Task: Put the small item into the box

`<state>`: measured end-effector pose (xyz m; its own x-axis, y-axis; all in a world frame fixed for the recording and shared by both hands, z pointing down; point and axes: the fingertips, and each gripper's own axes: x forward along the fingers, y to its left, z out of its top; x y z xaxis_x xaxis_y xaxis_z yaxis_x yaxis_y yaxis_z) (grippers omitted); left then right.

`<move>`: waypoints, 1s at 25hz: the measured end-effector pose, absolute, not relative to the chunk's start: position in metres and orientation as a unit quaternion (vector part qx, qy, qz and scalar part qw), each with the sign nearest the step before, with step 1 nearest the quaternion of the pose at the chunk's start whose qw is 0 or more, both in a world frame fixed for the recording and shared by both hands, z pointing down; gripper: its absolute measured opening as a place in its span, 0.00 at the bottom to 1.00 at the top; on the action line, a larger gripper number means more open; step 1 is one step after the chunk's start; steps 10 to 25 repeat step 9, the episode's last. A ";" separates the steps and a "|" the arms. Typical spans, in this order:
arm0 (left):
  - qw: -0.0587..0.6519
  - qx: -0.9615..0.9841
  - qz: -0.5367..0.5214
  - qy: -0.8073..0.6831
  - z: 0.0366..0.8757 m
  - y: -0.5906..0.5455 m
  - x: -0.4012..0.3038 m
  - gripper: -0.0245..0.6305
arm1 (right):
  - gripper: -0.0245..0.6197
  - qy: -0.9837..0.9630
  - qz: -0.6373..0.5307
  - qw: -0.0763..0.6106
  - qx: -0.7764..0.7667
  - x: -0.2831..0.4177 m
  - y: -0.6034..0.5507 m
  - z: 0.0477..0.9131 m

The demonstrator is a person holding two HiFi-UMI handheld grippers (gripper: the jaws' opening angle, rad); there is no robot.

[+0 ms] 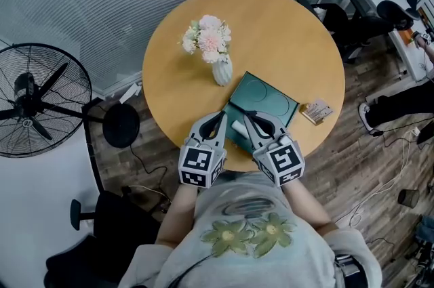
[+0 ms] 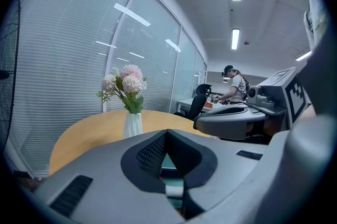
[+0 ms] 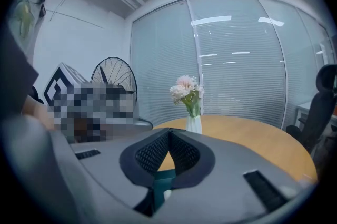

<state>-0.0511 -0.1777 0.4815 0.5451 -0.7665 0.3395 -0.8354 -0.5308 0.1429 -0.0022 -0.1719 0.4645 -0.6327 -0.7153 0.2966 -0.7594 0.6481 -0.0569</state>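
A dark teal box (image 1: 266,99) lies on the round wooden table (image 1: 285,36), near its front edge. A small white cylinder (image 1: 239,126) rests at the box's near end, between my two grippers. A small tan patterned item (image 1: 317,111) sits on the table just right of the box. My left gripper (image 1: 220,116) is shut and empty, with its tips (image 2: 167,132) meeting over the box's left near corner. My right gripper (image 1: 248,116) is shut too, its tips (image 3: 169,132) together just right of the cylinder. Teal box and a bit of white show below both jaw gaps.
A white vase of pink flowers (image 1: 215,56) stands left of the box's far end. A floor fan (image 1: 34,100) is off to the left, with cables on the floor. Desks and chairs (image 1: 386,15) stand at the right; a person (image 2: 234,86) sits at a far desk.
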 end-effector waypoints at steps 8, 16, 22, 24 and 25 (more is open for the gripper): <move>0.146 0.867 0.117 -0.462 0.482 -0.175 -0.051 0.04 | 0.04 -0.898 0.093 0.129 0.411 -0.001 -0.170 0.467; 0.146 0.867 0.117 -0.462 0.482 -0.175 -0.051 0.04 | 0.04 -0.898 0.093 0.129 0.411 -0.001 -0.169 0.468; 0.146 0.867 0.117 -0.462 0.482 -0.175 -0.051 0.04 | 0.04 -0.898 0.093 0.129 0.411 -0.001 -0.169 0.468; 0.146 0.867 0.117 -0.462 0.482 -0.175 -0.051 0.04 | 0.04 -0.898 0.093 0.129 0.411 -0.001 -0.169 0.468; 0.146 0.867 0.117 -0.462 0.482 -0.175 -0.051 0.04 | 0.04 -0.898 0.093 0.129 0.411 -0.001 -0.169 0.468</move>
